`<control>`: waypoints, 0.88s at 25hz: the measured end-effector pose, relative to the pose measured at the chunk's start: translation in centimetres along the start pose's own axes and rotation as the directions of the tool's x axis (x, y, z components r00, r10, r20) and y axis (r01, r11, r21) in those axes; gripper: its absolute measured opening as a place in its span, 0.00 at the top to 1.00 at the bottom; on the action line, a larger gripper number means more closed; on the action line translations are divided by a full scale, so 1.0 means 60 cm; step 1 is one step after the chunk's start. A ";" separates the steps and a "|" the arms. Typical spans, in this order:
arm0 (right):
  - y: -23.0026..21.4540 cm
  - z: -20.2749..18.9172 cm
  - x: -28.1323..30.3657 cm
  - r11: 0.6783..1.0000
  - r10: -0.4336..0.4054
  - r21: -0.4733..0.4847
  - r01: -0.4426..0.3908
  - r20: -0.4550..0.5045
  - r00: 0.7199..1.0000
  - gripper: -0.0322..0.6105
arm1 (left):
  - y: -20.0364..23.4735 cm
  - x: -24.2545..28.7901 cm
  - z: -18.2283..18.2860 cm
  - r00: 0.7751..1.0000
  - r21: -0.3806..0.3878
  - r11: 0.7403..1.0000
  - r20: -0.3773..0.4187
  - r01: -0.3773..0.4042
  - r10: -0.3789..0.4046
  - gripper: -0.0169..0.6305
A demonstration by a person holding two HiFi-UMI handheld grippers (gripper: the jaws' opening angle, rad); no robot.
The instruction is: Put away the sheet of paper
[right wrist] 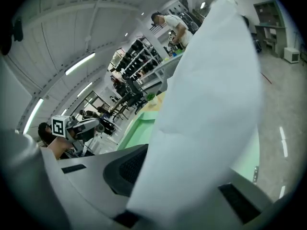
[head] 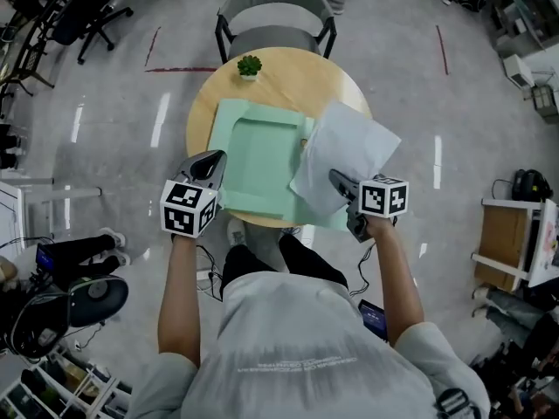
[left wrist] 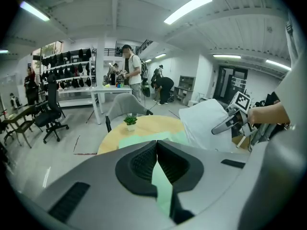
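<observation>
A white sheet of paper (head: 345, 155) hangs tilted over the right half of an open pale green folder (head: 258, 160) on the round wooden table (head: 288, 81). My right gripper (head: 336, 179) is shut on the sheet's near corner. In the right gripper view the paper (right wrist: 211, 104) fills the middle and hides one jaw of that gripper (right wrist: 158, 178); the folder (right wrist: 136, 128) shows behind it. My left gripper (head: 212, 166) sits at the folder's near left corner. In the left gripper view its jaws (left wrist: 156, 150) are shut on a green strip of the folder (left wrist: 163, 186).
A small potted plant (head: 249, 66) stands at the table's far edge. A grey chair (head: 275, 20) is pushed in behind the table. Office chairs (head: 83, 7) stand at the far left and a wooden cabinet (head: 507, 234) at the right. Several people (left wrist: 132, 68) stand in the background.
</observation>
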State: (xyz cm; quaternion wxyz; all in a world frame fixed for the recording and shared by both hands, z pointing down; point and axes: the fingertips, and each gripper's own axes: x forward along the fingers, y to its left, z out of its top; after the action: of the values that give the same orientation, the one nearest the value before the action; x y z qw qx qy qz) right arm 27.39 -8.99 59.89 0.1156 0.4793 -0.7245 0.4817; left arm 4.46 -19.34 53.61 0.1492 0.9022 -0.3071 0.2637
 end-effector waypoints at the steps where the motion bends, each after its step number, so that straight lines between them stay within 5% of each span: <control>1: -0.008 -0.008 0.008 1.000 0.013 0.020 -0.012 -0.021 1.000 0.90 | 0.003 0.002 -0.004 1.000 -0.009 1.000 -0.003 -0.011 0.011 0.95; 8: -0.030 -0.060 0.045 0.979 0.139 0.172 -0.113 -0.149 0.979 0.90 | 0.012 0.021 -0.026 0.998 -0.050 0.997 -0.026 -0.057 0.056 0.95; 22: -0.041 -0.100 0.099 0.963 0.234 0.197 -0.184 -0.274 0.933 0.90 | 0.008 0.031 -0.076 0.993 -0.109 0.989 -0.076 -0.101 0.093 0.95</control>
State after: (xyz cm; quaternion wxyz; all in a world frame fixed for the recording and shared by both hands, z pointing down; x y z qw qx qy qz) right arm 24.59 -7.78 68.12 0.1297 0.3300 -0.7028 0.6167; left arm 3.67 -18.65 58.44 0.1976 0.8664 -0.3597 0.2844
